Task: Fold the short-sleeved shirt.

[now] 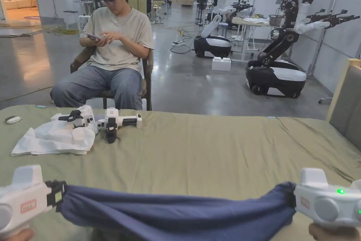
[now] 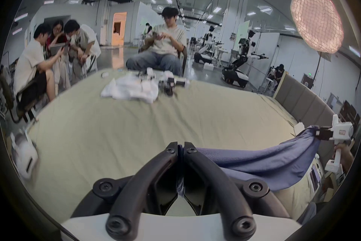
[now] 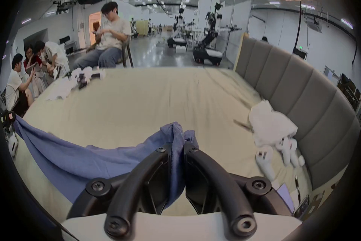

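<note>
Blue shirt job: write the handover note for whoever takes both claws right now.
Left claw: shut on one end of the blue shirt.
Right claw: shut on the other end, with cloth bunched between the jaws.
The shirt hangs stretched between the two claws, sagging in the middle, at the near edge of the green-covered bed.
Done: shirt picked up and pulled wide. No fold shows yet.
Left: probably lay it flat on the bed, then make the folds. The white cloth and spare grippers lie at the far left.

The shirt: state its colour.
Plain blue shirt, no pattern; clearest in the right gripper view.
</note>
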Tool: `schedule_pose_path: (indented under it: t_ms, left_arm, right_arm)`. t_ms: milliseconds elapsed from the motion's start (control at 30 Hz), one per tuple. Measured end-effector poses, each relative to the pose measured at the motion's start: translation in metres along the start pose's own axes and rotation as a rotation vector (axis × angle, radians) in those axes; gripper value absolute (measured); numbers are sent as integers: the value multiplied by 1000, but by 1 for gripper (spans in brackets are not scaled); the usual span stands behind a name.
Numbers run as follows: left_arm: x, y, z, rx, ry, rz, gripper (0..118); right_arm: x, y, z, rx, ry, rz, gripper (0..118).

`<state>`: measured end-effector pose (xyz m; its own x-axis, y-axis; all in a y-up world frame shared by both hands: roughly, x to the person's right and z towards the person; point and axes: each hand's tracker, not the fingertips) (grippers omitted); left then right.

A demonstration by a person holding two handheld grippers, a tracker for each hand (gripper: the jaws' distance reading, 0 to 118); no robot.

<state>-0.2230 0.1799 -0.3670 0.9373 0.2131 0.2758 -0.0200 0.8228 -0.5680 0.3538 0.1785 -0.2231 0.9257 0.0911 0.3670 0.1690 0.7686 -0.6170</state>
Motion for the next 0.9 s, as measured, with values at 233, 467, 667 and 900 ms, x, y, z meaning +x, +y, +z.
schedule_pose_path:
  t_ms: [233,467,667,900]
  left_arm:
    - [-7,-93,33,-156,12,-1,0]
    - [-31,-151,28,-302,51,27,0]
    - [-24,-149,26,-285,86,-19,32]
    - [16,-109,42,-43,18,-94,77]
  right_arm:
    - [3,-90,15,-113,-40,52,8]
    - [4,-136,13,-191,-70,43,9]
    - [-11,-137,31,-97,-118,29,73]
    - [-52,-103,81,203,-37,-11,79]
